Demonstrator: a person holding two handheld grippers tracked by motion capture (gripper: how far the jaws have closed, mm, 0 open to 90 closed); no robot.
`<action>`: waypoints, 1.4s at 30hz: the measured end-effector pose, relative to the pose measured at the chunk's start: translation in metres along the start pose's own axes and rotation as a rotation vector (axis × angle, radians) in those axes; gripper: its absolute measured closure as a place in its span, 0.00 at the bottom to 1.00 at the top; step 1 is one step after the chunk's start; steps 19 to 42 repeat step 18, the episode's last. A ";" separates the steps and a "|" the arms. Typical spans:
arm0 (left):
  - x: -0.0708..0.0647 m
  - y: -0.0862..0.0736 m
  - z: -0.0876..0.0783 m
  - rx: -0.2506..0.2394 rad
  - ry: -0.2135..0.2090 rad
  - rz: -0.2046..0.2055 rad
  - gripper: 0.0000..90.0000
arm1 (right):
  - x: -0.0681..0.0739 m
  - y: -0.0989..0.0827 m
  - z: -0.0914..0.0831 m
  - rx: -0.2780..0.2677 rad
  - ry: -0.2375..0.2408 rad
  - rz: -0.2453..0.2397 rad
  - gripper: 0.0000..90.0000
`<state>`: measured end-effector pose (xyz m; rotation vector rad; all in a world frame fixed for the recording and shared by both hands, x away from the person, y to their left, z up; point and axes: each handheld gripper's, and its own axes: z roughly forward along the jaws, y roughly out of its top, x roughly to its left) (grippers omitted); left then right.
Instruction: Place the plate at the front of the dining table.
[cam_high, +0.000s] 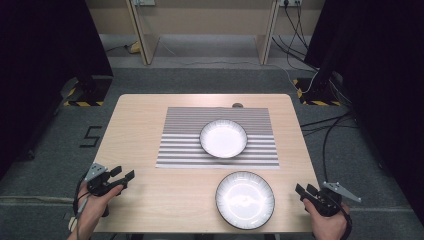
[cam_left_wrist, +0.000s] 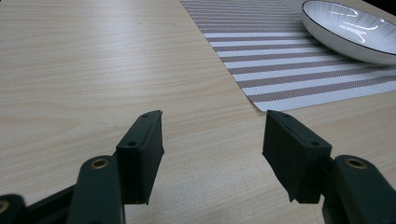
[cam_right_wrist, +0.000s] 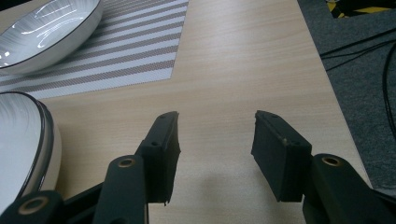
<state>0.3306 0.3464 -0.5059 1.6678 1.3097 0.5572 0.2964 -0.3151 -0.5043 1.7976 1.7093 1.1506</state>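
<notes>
At the table's near left corner the left gripper (cam_high: 121, 178) rests low over bare wood, its jaws spread wide with nothing between them; in its own view the mat's corner (cam_left_wrist: 271, 105) lies just ahead and to the right. The striped mat (cam_high: 185, 145) sits mid-table, and the far bowl (cam_high: 223, 138) stands on it, toward its right half and near its front edge. The near bowl (cam_high: 245, 199) stands off the mat on the table (cam_high: 150, 205), close to the front edge and right of centre, apart from the far bowl. At the near right corner the right gripper (cam_high: 304, 190) also hangs empty, jaws parted, with the near bowl's rim (cam_right_wrist: 44, 135) just beside its left jaw but not touching. Judging from this, the work has not begun: both bowls stand untouched and neither gripper has closed in. The near bowl looks the likelier thing to take, by its rim from the right, and everything remains to be done.
</notes>
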 end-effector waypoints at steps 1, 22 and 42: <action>0.001 -0.001 0.000 -0.001 0.002 0.000 0.42 | -0.001 -0.001 0.000 -0.003 -0.001 -0.006 0.57; 0.003 -0.007 0.000 -0.039 0.001 -0.014 0.42 | -0.002 -0.006 0.000 -0.038 0.002 0.024 0.56; 0.003 -0.007 0.000 -0.039 0.001 -0.014 0.42 | -0.002 -0.006 0.000 -0.038 0.002 0.024 0.56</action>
